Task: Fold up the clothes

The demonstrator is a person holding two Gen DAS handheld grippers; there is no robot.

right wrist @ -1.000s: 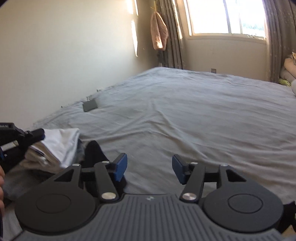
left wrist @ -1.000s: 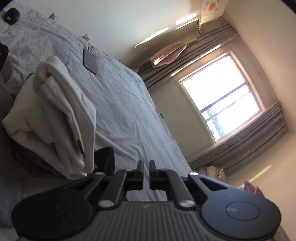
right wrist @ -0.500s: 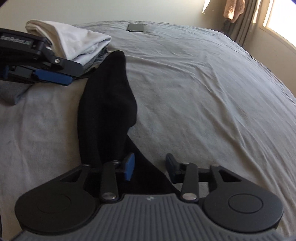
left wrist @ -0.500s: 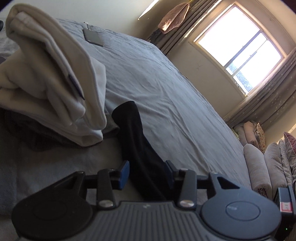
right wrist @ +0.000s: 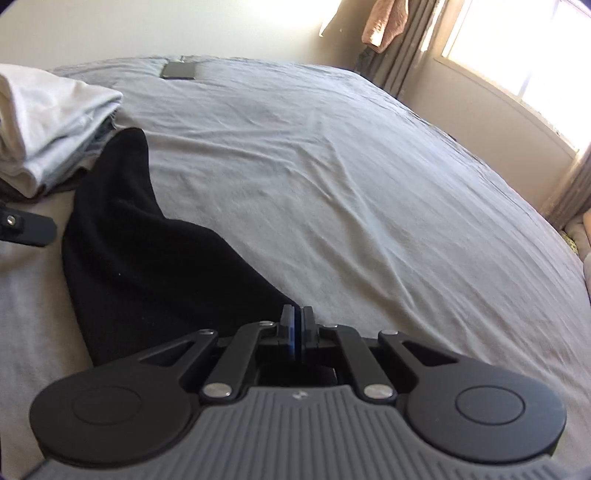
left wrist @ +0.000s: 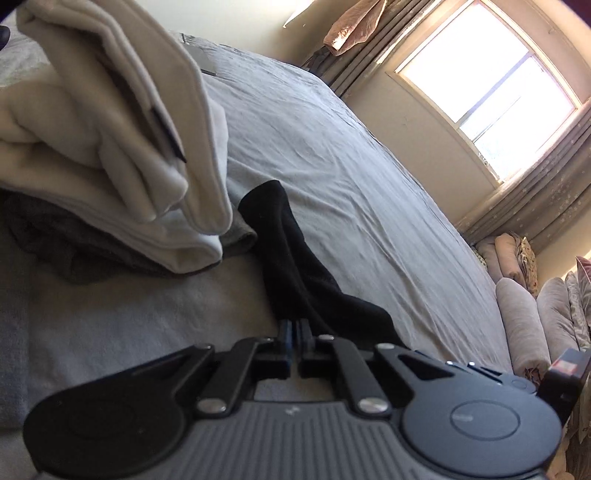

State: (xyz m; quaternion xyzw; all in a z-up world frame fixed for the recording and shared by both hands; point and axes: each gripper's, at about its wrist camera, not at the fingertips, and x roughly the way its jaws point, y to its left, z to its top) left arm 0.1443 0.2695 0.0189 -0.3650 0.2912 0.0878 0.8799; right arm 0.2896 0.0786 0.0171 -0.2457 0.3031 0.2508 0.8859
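Observation:
A long black garment (left wrist: 295,258) (right wrist: 147,251) lies stretched over the grey bed sheet (left wrist: 332,155) (right wrist: 332,166). My left gripper (left wrist: 294,328) is shut on the near edge of it. My right gripper (right wrist: 296,317) is also shut on its near edge, further right. A stack of folded cream and white clothes (left wrist: 110,147) (right wrist: 48,118) sits on darker folded items just left of the garment's far end. The tip of the left gripper (right wrist: 26,225) shows at the left edge of the right wrist view.
A flat dark phone-like object (right wrist: 179,70) (left wrist: 203,61) lies far back on the bed. Pillows (left wrist: 524,314) are piled at the right. A window (left wrist: 487,85) with curtains and a hanging pink cloth (left wrist: 354,26) fill the far wall.
Both grippers came down onto the black garment's near edge and went from open to shut on it. The garment's near end has bunched toward the fingers.

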